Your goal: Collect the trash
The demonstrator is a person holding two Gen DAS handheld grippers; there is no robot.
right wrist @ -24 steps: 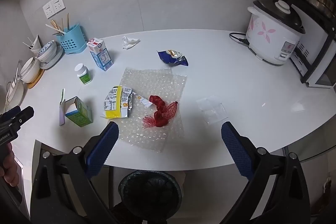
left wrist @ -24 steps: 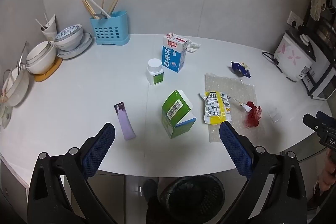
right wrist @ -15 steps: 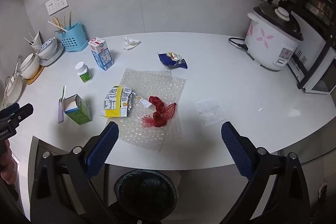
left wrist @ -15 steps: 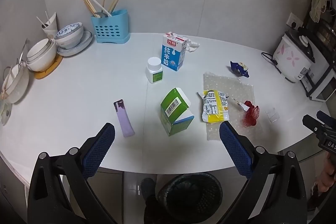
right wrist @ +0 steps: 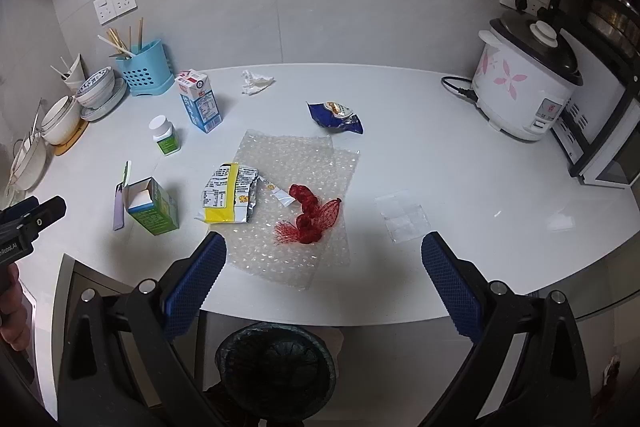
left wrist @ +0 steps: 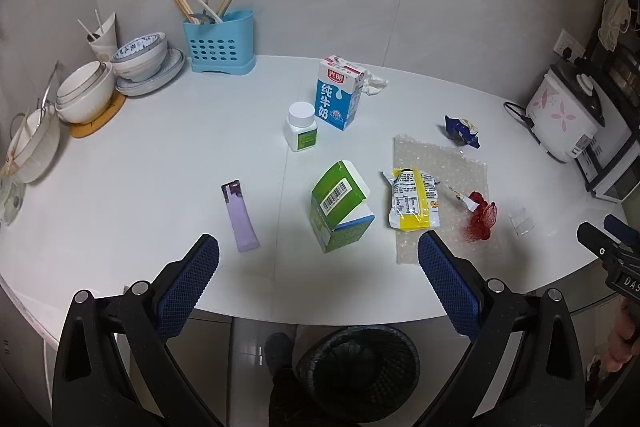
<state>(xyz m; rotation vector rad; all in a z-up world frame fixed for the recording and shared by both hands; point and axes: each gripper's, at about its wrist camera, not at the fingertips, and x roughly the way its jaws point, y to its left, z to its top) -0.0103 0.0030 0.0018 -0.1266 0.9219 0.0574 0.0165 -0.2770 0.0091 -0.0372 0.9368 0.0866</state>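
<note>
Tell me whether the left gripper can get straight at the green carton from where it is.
Probably yes. The left gripper is open and empty, and the green carton stands just ahead between its fingers' line, apart from the purple tube and yellow packet. Nothing lies in between on the countertop.

I see a glossy smooth white counter [right wrist: 460,163], crinkly clear bubble wrap [right wrist: 304,163], shiny foil snack bag [right wrist: 335,115], red plastic mesh net [right wrist: 310,219], printed cardboard milk carton [left wrist: 338,95], perforated blue plastic utensil holder [left wrist: 219,43], glazed ceramic bowls [left wrist: 138,55], textured blue rubbery finger pads [left wrist: 188,291]
</note>
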